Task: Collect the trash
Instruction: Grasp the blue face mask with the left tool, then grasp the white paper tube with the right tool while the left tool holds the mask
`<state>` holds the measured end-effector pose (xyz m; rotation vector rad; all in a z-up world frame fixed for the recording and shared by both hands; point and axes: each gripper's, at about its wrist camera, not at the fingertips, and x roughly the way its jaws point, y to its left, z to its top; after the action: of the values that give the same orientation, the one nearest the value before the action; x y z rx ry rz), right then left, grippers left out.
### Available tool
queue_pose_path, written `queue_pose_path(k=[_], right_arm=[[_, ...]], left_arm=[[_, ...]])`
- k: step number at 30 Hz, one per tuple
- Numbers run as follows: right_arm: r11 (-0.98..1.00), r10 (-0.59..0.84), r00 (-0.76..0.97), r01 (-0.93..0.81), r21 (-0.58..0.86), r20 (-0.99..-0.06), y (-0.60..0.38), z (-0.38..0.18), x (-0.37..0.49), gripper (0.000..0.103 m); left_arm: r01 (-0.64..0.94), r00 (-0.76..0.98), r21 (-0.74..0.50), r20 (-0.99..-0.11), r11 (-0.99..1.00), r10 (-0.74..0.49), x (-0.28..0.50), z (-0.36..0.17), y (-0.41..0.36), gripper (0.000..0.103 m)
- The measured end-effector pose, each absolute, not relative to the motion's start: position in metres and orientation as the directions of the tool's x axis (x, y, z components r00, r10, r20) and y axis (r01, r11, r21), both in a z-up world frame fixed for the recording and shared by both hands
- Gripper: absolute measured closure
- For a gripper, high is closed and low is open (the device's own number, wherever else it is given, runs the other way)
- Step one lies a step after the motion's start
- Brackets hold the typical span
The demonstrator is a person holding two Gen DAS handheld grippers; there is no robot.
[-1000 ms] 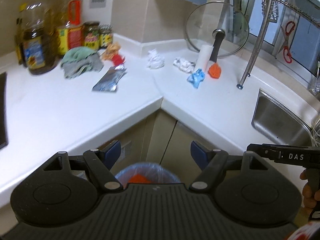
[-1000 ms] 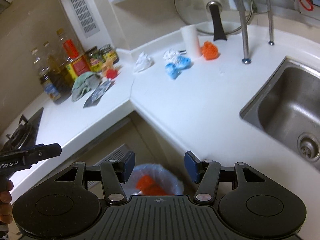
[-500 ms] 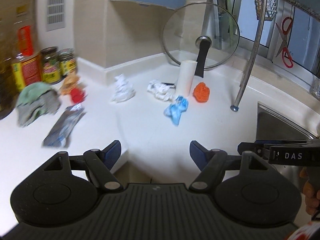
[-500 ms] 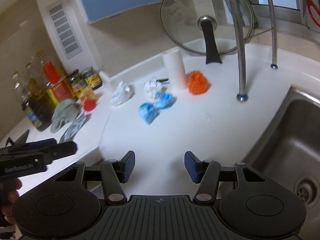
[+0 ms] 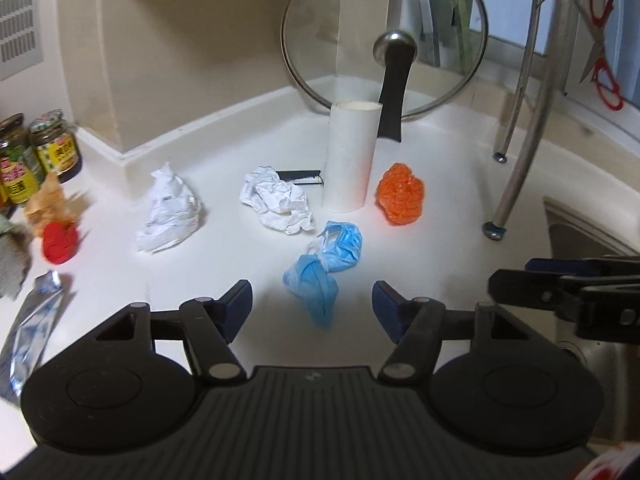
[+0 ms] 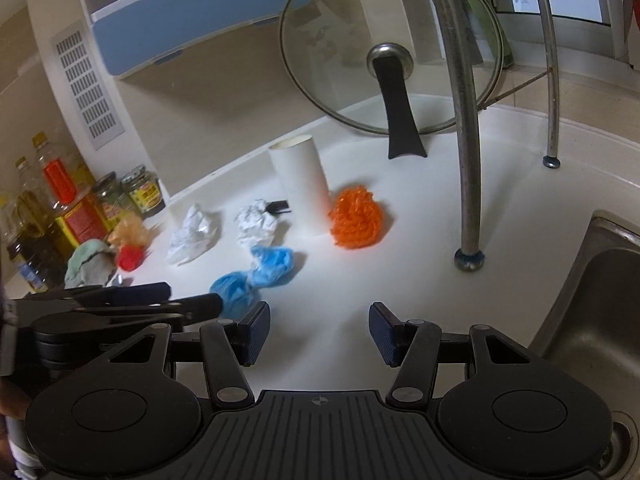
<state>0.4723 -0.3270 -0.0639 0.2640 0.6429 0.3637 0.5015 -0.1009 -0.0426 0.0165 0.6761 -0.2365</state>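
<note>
The left gripper has its jaws closing over the white countertop, with the near end of a crumpled blue face mask in the gap and neither pad touching it. The right gripper stands open with only bare counter between its blue pads, just to the right of that mask. Beyond the mask lie 2 crumpled white paper wads, an upright white cardboard tube and, beside it, an orange mesh ball. A red scrap and a silver foil wrapper lie at the left. A glass pot lid leans against the wall behind.
</note>
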Motion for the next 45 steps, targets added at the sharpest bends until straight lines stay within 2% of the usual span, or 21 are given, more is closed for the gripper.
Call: queue_pose_path(k=[9,19,25,31,33,34,35,39,45], right_arm=[[0.897,0.418,0.740,-0.243,0.370,-0.526,-0.334,-0.069,0.492,0.048],[0.891,0.430,0.738,-0.255,0.375,-0.521,-0.329,-0.070,0.505,0.048],[0.893,0.436,0.753,-0.294,0.341,-0.492,-0.320,-0.062,0.515,0.048],[0.898,0.434,0.789,-0.340,0.280,-0.434,-0.305,-0.046,0.539,0.048],[0.907,0.417,0.804,-0.343,0.244,-0.423,-0.298,-0.043,0.550,0.041],[0.911,0.410,0.812,-0.344,0.227,-0.416,-0.295,-0.042,0.554,0.029],[0.916,0.400,0.824,-0.341,0.213,-0.402,-0.293,-0.041,0.559,0.025],[0.929,0.369,0.843,-0.334,0.158,-0.390,-0.280,-0.041,0.578,0.025],[0.937,0.350,0.849,-0.317,0.148,-0.396,-0.261,-0.046,0.599,0.025]], left_arm=[[0.218,0.727,-0.043,-0.659,0.975,-0.192,0.533,-0.062,-0.106,0.060],[0.232,0.729,-0.061,-0.649,0.971,-0.215,0.535,-0.060,-0.101,0.091],[0.200,0.774,-0.084,-0.598,0.976,-0.210,0.520,-0.038,-0.084,0.092],[0.083,0.821,-0.094,-0.558,0.992,-0.121,0.514,-0.017,-0.053,0.092],[0.044,0.831,-0.090,-0.549,0.995,-0.087,0.516,-0.012,-0.041,0.092],[0.027,0.835,-0.086,-0.546,0.996,-0.070,0.517,-0.010,-0.036,0.092],[0.009,0.838,-0.084,-0.543,0.996,-0.054,0.518,-0.008,-0.030,0.092],[-0.056,0.847,-0.082,-0.531,0.995,0.004,0.519,-0.002,-0.010,0.092],[-0.121,0.846,-0.070,-0.529,0.990,0.066,0.519,0.003,0.007,0.092]])
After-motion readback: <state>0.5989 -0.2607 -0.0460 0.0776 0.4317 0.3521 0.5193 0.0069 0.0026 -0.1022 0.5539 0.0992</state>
